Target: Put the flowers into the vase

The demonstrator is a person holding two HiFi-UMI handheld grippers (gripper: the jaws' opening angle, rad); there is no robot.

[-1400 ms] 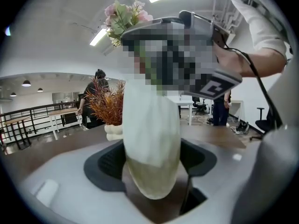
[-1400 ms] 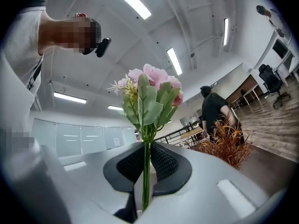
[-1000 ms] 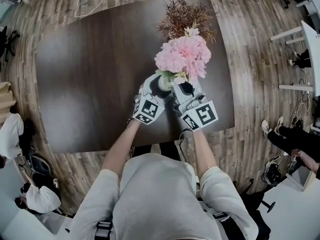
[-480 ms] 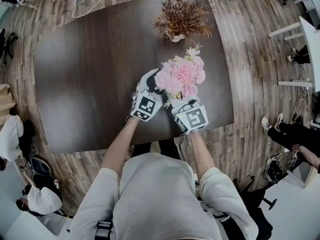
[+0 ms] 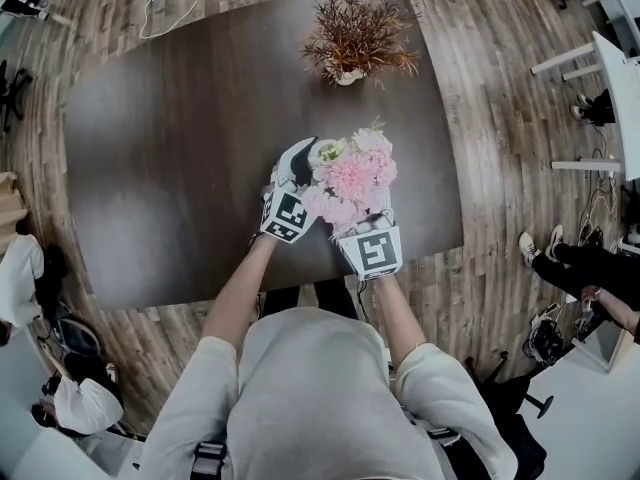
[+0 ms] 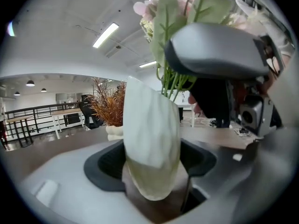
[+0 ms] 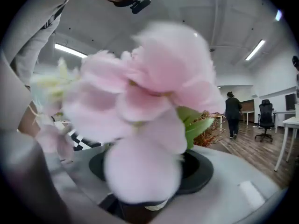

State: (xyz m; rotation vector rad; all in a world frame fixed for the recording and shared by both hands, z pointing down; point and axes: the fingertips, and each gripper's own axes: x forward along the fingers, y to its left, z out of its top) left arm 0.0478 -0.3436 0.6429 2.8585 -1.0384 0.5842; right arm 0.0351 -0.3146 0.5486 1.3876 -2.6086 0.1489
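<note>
Flowers [image 5: 350,178] stand in the vase [image 6: 152,139] that the left tool [image 5: 300,163] pinches; the right tool [image 7: 149,190], jaws just opened with blooms between them, should next withdraw

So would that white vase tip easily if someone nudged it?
Probably tippy: the vase looks tall and narrows toward its base, and the pink flowers spread wide above it. It appears rigid, possibly ceramic, so likely breakable if dropped.

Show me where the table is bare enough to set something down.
Free: the whole left half of the table, left of the vase; also the strip between the dried plant and the flowers. Crowded: the near edge around vase and flowers.
</note>
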